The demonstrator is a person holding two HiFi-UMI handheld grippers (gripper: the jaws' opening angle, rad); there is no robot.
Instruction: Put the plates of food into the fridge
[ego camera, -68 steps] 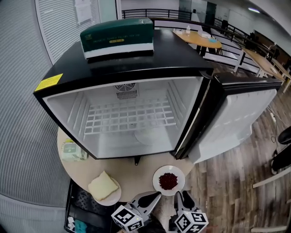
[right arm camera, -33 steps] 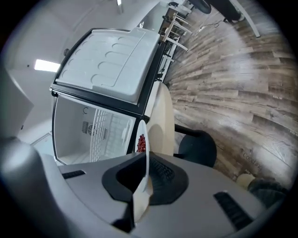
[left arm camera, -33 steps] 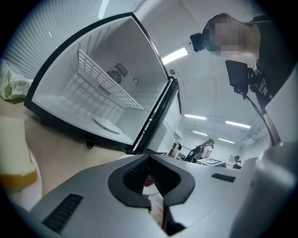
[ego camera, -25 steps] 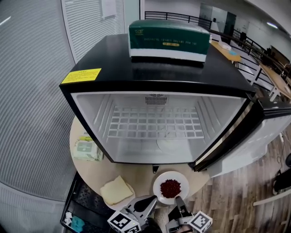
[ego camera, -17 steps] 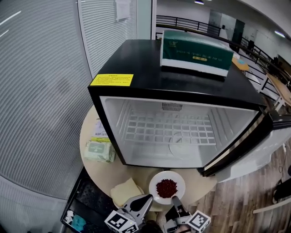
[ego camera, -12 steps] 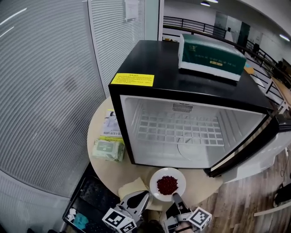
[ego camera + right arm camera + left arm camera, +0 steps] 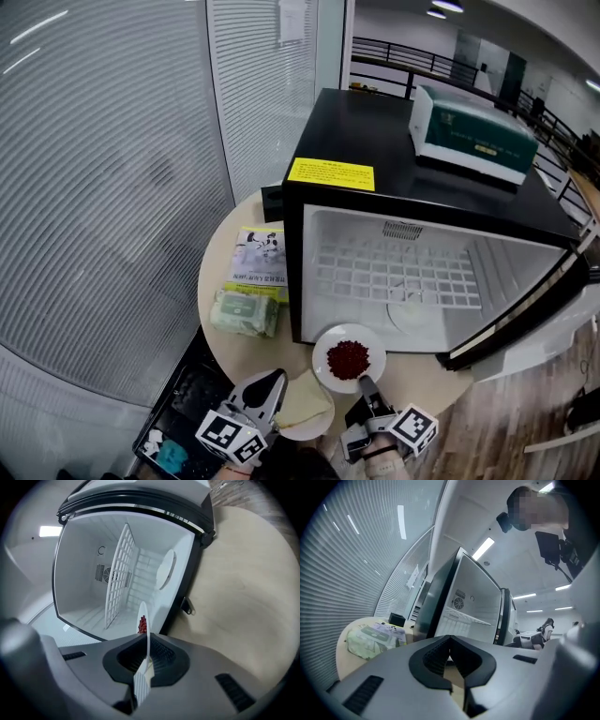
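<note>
1. head view: the right gripper [image 7: 366, 386] pinches the near rim of the plate of red beans [image 7: 325, 347], just in front of the open fridge [image 7: 375, 131].
2. right gripper view alone shows that plate edge-on, clamped between the jaws, with the fridge's wire shelf [image 7: 117, 588] behind it.
3. left gripper view: the left gripper [image 7: 450, 638] has its jaws together with nothing between them. the head view places it just beside the bread plate [image 7: 314, 429].
</note>
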